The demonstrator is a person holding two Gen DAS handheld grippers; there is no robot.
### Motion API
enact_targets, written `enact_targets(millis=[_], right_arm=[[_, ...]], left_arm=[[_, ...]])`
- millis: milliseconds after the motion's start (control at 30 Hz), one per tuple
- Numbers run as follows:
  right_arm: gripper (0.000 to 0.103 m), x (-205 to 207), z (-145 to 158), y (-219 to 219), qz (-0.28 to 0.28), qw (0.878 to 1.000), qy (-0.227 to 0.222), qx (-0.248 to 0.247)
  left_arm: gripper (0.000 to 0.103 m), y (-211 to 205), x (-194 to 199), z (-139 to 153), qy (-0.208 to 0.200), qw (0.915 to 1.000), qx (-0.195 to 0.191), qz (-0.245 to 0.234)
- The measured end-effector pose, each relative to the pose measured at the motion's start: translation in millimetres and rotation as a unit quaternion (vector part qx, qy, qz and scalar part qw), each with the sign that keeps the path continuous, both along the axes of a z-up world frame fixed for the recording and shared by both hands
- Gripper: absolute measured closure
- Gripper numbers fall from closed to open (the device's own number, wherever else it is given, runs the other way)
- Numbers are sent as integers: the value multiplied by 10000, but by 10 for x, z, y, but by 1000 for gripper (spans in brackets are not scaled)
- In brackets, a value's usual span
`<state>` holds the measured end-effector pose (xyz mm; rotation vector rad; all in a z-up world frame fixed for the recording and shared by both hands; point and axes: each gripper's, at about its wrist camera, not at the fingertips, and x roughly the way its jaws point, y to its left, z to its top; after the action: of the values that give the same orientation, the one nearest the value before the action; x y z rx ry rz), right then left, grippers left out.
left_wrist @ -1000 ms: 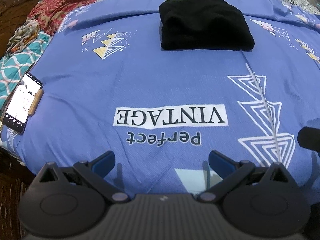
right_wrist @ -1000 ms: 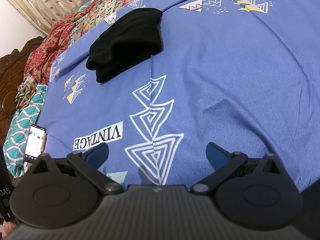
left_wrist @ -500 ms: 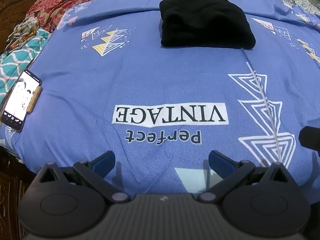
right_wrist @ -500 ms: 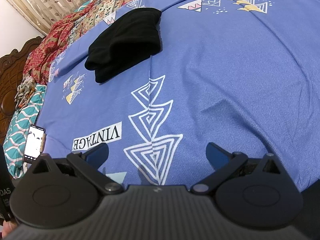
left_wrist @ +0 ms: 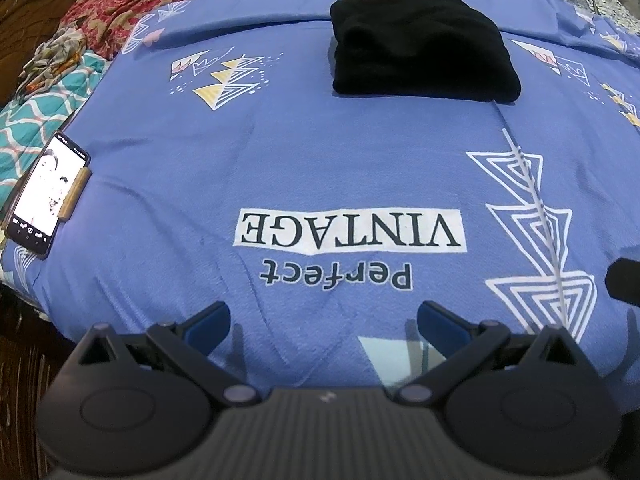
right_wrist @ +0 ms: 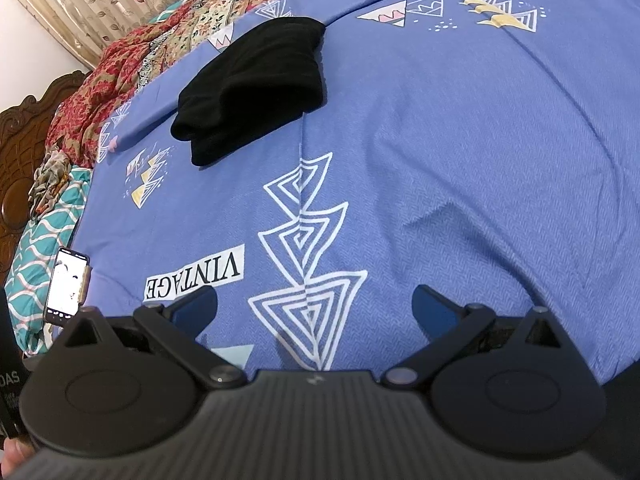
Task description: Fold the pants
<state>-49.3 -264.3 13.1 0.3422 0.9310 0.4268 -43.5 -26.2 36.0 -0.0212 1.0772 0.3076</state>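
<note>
The black pants (left_wrist: 420, 46) lie folded in a compact bundle on the far side of the blue printed bedsheet (left_wrist: 320, 160). They also show in the right wrist view (right_wrist: 256, 84), at upper left. My left gripper (left_wrist: 322, 322) is open and empty, low over the sheet's near edge, far from the pants. My right gripper (right_wrist: 314, 308) is open and empty too, over the near part of the sheet (right_wrist: 460, 160), to the right of the left one. A dark part of it shows at the right edge of the left wrist view.
A phone (left_wrist: 44, 196) with a lit screen lies at the sheet's left edge; it also shows in the right wrist view (right_wrist: 66, 284). Red floral and teal patterned bedding (left_wrist: 120, 12) lies behind and left. A carved wooden headboard (right_wrist: 16, 168) stands at left.
Both grippers have shifted only slightly; the view has drifted a little so the pants and phone sit marginally lower. Both stay open and empty.
</note>
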Motion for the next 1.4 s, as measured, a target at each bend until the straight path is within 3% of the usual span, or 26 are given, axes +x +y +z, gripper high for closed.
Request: enact_targets(millis=[1067,1400], right_arm=[[0,-35,25,27,-47,10000,-7,-10],[0,-174,235,83,-125,9950,-931,-344]], left_arm=[[0,17,15,-30,110,9999,-79,29],[0,-6,-20,59,-81,9986,-489,-185]])
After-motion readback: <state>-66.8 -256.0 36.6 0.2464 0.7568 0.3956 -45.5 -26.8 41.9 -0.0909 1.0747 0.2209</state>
